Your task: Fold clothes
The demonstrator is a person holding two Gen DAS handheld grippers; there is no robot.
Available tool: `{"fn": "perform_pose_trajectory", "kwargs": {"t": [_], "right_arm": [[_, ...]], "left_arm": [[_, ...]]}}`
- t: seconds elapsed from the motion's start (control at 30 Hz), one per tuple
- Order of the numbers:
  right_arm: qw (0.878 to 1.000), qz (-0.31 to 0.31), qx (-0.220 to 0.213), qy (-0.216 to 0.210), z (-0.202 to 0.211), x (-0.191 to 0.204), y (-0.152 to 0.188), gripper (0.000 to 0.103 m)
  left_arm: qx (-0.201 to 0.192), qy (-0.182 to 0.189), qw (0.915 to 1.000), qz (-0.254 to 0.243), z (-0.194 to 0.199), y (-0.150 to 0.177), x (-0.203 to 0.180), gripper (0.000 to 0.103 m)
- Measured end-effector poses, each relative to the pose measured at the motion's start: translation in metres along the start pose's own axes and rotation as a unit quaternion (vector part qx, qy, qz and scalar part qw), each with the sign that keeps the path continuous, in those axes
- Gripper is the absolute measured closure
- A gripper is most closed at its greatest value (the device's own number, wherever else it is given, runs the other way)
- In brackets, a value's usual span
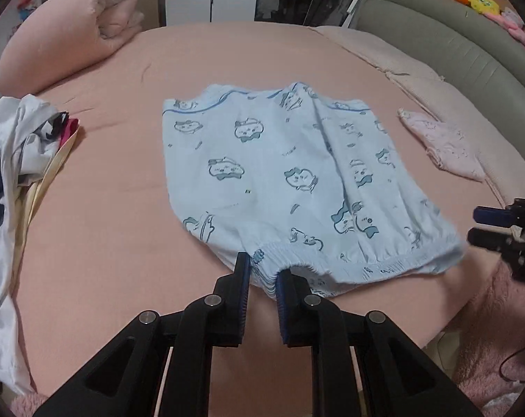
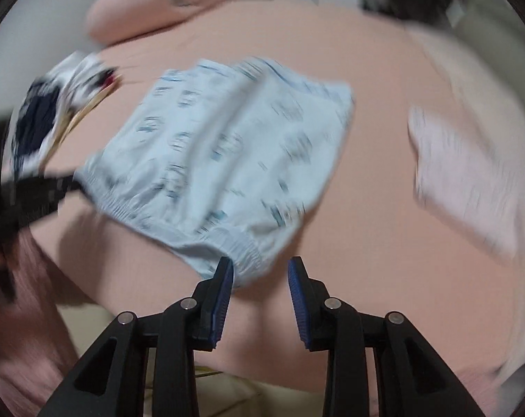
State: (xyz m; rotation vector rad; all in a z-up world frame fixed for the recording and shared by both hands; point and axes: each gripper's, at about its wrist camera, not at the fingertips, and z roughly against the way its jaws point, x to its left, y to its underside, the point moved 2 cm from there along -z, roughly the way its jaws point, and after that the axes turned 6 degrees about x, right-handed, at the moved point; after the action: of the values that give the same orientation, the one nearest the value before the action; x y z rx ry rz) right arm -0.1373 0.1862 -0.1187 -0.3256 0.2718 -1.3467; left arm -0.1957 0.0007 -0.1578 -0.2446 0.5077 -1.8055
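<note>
Two grippers meet the blue shorts [image 1: 280, 180] mid-frame: left gripper [image 1: 264, 274] pinches the waistband, right gripper [image 2: 260, 274] is spread beside it.

Black tongs [image 1: 262, 271] (silver pivot screws) bear blue pads [image 1: 244, 299].

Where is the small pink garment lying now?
In the left wrist view, the pink garment lies on the bed's right side, beside the blue shorts.

Bare pink sheet [image 1: 123, 187] lies open on both sides of the blue shorts [image 1: 280, 180], hemmed on the left by a heap of clothes [image 1: 16, 160], right by a pink garment [image 1: 443, 142], behind by a rolled quilt [image 1: 75, 31].
</note>
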Motion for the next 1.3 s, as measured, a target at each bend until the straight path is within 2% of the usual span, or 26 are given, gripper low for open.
{"fn": "perform_pose_trajectory", "kwargs": {"t": [0.07,0.17,0.27,0.33,0.43,0.5,0.6,0.67,0.77,0.83,0.87,0.9,0.97,1.07,1.13,1.17,1.23,1.3], "right_arm": [[0.999,0.036,-0.002,0.008,-0.005,0.019,-0.007,0.062],[0.996,0.083,0.016,0.022,-0.023,0.046,-0.006,0.062],[0.994,0.093,0.026,-0.040,-0.031,0.059,-0.006,0.062],[0.993,0.104,0.020,-0.057,-0.034,0.069,-0.013,0.062],[0.993,0.117,0.005,-0.033,-0.045,0.080,-0.018,0.062],[0.995,0.096,0.005,-0.017,-0.053,0.072,-0.023,0.062],[0.998,0.047,0.020,-0.022,-0.057,0.048,-0.020,0.062],[0.997,0.042,0.030,-0.050,-0.051,0.040,-0.014,0.062],[0.994,0.061,0.035,-0.079,-0.041,0.038,-0.006,0.062],[0.995,0.070,0.048,-0.051,-0.050,0.036,-0.002,0.062],[0.996,0.064,0.058,-0.034,-0.059,0.031,0.000,0.062],[0.996,0.049,0.070,-0.036,-0.063,0.023,0.002,0.062],[0.994,0.006,0.084,-0.071,-0.059,0.007,0.006,0.062],[0.995,-0.018,0.049,-0.087,-0.029,-0.011,0.009,0.062],[0.993,-0.069,0.009,-0.101,-0.010,-0.034,0.008,0.062],[0.988,-0.108,-0.002,-0.107,-0.006,-0.050,0.007,0.060],[0.975,-0.183,0.010,-0.121,-0.019,-0.077,0.012,0.056],[0.962,-0.220,0.065,-0.146,-0.043,-0.086,0.024,0.056]], "left_arm": [[0.002,-0.019,0.9998,-0.002,-0.003,0.001,0.001,0.090],[-0.005,0.010,0.9998,0.017,0.005,0.002,0.000,0.090],[-0.020,0.016,0.9995,0.021,0.018,-0.003,-0.004,0.090],[-0.028,0.015,0.9993,0.021,0.024,-0.007,-0.009,0.090],[-0.045,0.022,0.9982,0.031,0.032,-0.014,-0.008,0.090],[-0.050,0.024,0.9979,0.032,0.035,-0.015,-0.007,0.090],[-0.027,0.037,0.9988,0.016,0.028,-0.012,-0.008,0.090],[0.002,0.048,0.9988,-0.008,0.015,-0.005,-0.014,0.090],[0.038,0.020,0.9980,-0.046,-0.014,0.004,-0.026,0.090],[0.070,0.005,0.9963,-0.049,-0.038,0.009,-0.029,0.090],[0.093,0.001,0.9947,-0.045,-0.048,0.011,-0.028,0.089],[0.102,0.001,0.9938,-0.043,-0.052,0.013,-0.028,0.089],[0.092,0.011,0.9949,-0.039,-0.038,0.013,-0.024,0.090],[0.053,0.028,0.9981,0.014,-0.013,0.012,-0.001,0.090],[0.056,0.045,0.9952,0.066,-0.014,0.012,0.018,0.088],[0.066,0.057,0.9920,0.091,-0.019,0.013,0.026,0.085],[0.091,0.080,0.9841,0.130,-0.034,0.017,0.036,0.082],[0.102,0.090,0.9791,0.151,-0.039,0.021,0.039,0.080]]}}
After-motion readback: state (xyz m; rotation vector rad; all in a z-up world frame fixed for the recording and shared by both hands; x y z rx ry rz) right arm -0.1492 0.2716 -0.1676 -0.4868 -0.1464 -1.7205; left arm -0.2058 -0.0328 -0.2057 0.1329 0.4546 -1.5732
